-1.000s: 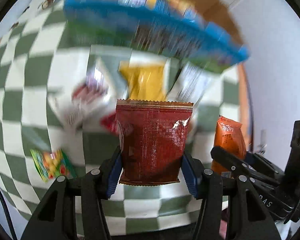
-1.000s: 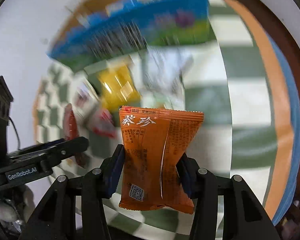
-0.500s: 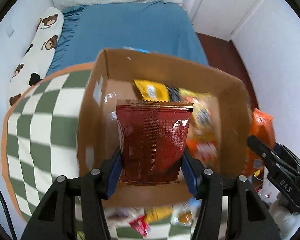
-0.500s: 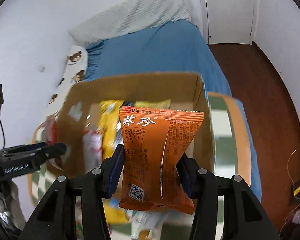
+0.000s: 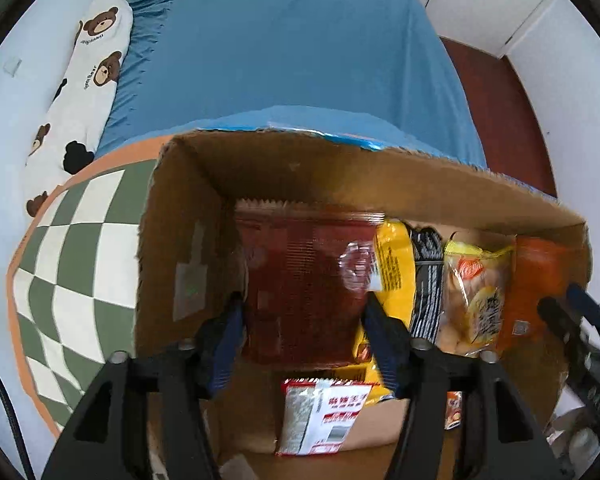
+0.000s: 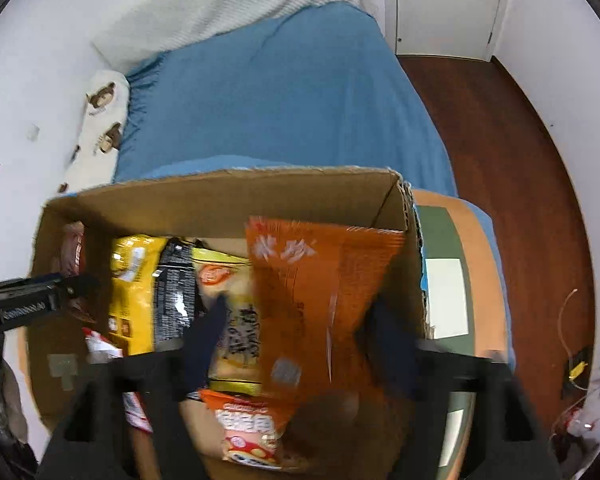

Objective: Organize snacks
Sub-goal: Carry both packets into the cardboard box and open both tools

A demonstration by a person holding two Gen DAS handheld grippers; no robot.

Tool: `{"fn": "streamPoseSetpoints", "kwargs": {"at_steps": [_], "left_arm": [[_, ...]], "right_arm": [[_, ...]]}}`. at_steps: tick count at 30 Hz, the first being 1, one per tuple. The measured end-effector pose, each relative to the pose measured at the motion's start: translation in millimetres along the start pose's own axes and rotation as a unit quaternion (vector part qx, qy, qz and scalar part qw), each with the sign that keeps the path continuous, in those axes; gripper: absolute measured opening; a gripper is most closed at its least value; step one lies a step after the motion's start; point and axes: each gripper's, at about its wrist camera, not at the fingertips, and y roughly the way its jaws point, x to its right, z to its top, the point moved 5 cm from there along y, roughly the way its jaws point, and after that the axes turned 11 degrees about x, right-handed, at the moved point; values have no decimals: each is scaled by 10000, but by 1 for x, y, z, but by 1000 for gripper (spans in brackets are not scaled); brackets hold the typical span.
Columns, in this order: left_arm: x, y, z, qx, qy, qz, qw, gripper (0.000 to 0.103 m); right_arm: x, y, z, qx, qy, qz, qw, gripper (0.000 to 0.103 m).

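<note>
Both packets have dropped inside the cardboard box [image 5: 172, 240] since half a second ago. Left gripper [image 5: 304, 332] pinches the dark red packet [image 5: 304, 280] at the box's left end; right gripper [image 6: 296, 336] clamps the orange packet [image 6: 316, 300] near the right wall. Between them stand a yellow bag [image 5: 396, 272], a black packet [image 5: 426, 280] and a biscuit bag [image 5: 476, 292]. Checked bench [image 5: 72, 264] flanks the box.
</note>
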Motion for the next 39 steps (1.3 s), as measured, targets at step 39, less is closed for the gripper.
{"fn": "streamPoseSetpoints", "kwargs": {"at_steps": [39], "left_arm": [[7, -181, -158, 2123, 220, 119, 9769, 87]], "right_arm": [[-40, -187, -110, 1395, -444, -15, 9892, 95]]}}
